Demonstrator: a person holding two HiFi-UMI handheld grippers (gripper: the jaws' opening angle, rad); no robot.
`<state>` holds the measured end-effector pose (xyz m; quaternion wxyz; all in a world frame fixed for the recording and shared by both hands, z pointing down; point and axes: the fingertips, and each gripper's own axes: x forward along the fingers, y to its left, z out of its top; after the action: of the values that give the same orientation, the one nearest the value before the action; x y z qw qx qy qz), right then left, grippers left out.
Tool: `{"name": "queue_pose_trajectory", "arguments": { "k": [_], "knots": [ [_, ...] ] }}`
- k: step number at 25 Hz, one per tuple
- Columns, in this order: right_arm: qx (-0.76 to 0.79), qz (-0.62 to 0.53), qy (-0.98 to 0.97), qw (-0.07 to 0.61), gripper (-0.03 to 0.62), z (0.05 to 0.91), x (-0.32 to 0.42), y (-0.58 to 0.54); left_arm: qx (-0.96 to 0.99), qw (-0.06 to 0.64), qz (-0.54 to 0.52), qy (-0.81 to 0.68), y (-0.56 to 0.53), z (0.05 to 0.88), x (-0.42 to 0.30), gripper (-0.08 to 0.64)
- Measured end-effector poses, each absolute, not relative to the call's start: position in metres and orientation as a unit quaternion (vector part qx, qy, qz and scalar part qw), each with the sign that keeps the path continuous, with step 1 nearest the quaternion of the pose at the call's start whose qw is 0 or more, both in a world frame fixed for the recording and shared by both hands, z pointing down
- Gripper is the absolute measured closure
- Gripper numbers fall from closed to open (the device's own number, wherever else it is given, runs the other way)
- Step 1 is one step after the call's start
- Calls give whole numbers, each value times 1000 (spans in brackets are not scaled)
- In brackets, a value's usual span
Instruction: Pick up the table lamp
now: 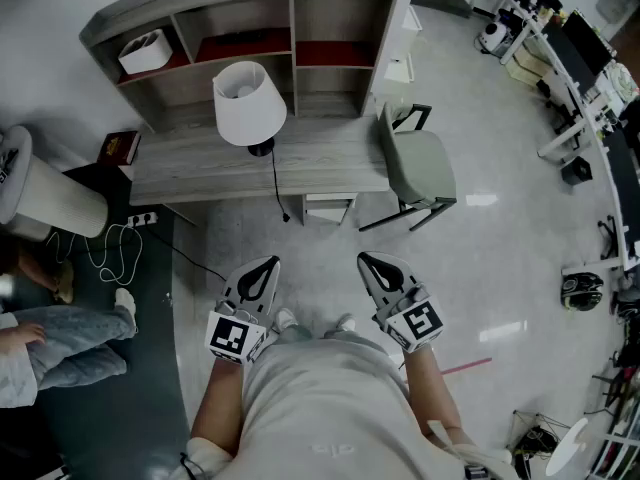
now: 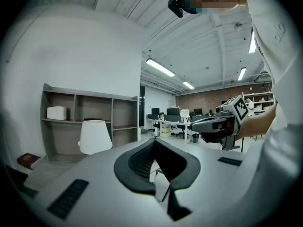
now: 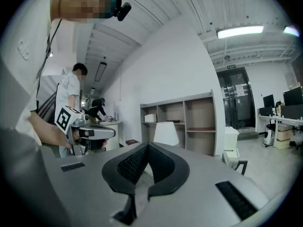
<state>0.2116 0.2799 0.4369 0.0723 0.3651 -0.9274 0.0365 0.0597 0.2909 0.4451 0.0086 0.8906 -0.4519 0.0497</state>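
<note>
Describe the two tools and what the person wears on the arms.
The left tool and right tool match: light grey bodies tapering to black ribbed pads, each with a white cube of black square markers at the back. The person wears a pale short-sleeved top.

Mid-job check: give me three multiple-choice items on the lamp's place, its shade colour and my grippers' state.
1. The table lamp stands: A on the desk; B on the floor; C on the chair.
2. Its shade is: A red; B white; C black.
3. The left gripper and right gripper are: A shut, empty; B wide open; C shut on the lamp.
Key: 1 A, base on the desktop; 2 B, white in every view; 3 A, jaws together, nothing between.
</note>
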Motion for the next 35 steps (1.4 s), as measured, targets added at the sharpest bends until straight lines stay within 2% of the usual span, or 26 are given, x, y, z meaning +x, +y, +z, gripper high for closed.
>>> {"name": "queue_pose_trajectory", "arguments": {
  "k": [13, 19, 28, 35],
  "knots": [
    [374, 35, -925, 63, 563, 428, 140, 257, 896, 14, 46, -442, 266, 452, -22, 546],
    [394, 57, -917, 21, 563, 425, 115, 241, 899, 17, 55, -435, 256, 466, -54, 546],
    [393, 85, -915, 21, 563, 450, 111, 194, 892, 21, 86, -443, 222, 490, -67, 546],
    [348, 82, -934, 27, 562, 453, 106, 104, 869, 34, 111, -481, 147, 495, -70, 546]
  ]
}}
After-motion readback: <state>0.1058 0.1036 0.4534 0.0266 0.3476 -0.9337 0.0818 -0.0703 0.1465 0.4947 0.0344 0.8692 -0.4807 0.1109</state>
